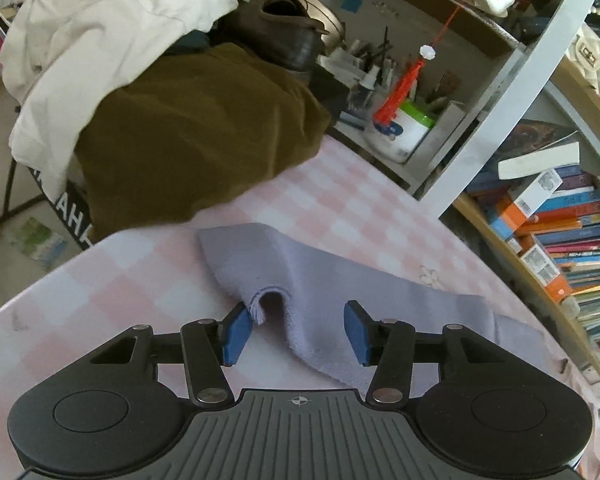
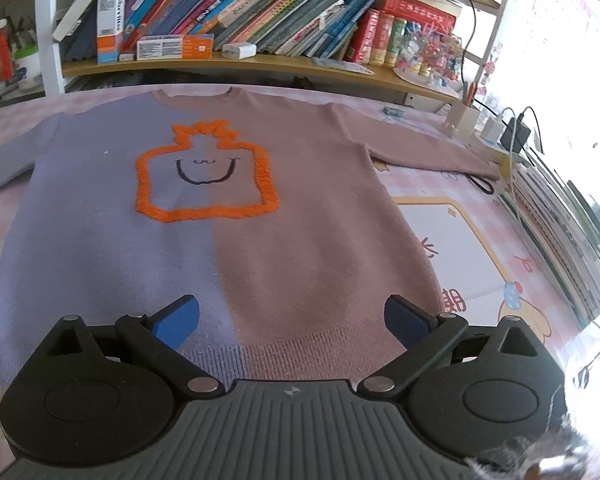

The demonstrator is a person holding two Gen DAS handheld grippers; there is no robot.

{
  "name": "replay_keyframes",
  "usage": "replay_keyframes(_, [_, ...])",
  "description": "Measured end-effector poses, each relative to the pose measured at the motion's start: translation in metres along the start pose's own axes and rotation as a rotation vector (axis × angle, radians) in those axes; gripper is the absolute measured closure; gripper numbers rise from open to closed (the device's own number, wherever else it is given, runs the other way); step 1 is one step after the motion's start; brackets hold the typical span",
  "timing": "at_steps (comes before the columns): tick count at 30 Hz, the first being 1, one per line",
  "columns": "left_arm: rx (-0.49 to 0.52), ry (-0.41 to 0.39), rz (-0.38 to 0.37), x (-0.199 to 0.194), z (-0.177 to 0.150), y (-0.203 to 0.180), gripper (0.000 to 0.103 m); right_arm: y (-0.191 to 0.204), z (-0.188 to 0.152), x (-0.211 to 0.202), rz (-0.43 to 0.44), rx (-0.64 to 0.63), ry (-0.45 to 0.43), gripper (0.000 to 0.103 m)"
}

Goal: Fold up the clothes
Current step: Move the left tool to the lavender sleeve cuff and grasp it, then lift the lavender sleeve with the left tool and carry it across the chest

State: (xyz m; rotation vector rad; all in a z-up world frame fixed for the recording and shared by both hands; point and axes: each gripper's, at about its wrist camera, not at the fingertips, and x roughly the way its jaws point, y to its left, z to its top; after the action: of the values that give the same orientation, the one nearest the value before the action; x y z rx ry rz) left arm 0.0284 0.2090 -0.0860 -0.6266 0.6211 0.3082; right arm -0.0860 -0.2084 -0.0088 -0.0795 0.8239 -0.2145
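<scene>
left gripper (image 1: 296,330) fingers spread astride lilac sleeve cuff (image 1: 266,300) | right gripper (image 2: 292,322) fingers spread above sweater (image 2: 228,240) hem | bench (image 1: 340,200) at 12 o'clock

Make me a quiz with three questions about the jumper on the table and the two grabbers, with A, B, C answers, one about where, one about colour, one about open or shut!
1. Where does the sweater lie?
A. Spread flat on the checked tablecloth
B. Hanging on the bookshelf
C. Rolled up in a basket

2. What colour is the fuzzy outline on the sweater's front?
A. Green
B. Orange
C. White

3. How do the jaws of the right gripper stand?
A. Shut on the hem
B. Shut on nothing
C. Open, above the hem

Answers:
1 A: the right wrist view shows it laid out front up, sleeves out to the sides.
2 B: the bottle-shaped outline is bright orange on the lilac and dusty pink halves.
3 C: its blue pads are wide apart with only sweater between them. The left gripper is open too, at a lilac sleeve.
</scene>
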Motion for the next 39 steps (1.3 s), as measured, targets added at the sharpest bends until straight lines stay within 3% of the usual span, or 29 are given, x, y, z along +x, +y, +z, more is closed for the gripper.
replay_keyframes(3, [-0.051, -0.008, 0.005, 0.003, 0.002, 0.003, 0.067, -0.002, 0.000, -0.001, -0.006, 0.001, 0.001, 0.003])
replay_keyframes(5, [-0.083, -0.016, 0.019, 0.005, 0.006, 0.006, 0.069, -0.004, -0.001, -0.001, -0.012, 0.006, 0.002, 0.003])
replay_keyframes(11, [-0.060, -0.033, 0.049, 0.008, 0.011, 0.007, 0.095, -0.009, -0.002, -0.001, -0.024, 0.023, 0.005, 0.003])
replay_keyframes(19, [0.005, -0.083, 0.021, -0.013, 0.013, -0.016, 0.097, -0.013, 0.003, 0.002, 0.006, 0.019, -0.009, 0.003])
replay_keyframes(26, [0.037, -0.156, -0.029, -0.044, 0.009, -0.048, 0.097, -0.018, 0.015, 0.016, 0.089, -0.024, -0.028, 0.003])
replay_keyframes(39, [0.126, -0.306, -0.026, -0.099, -0.022, -0.160, 0.097, -0.074, 0.040, 0.052, 0.297, -0.116, -0.074, 0.003])
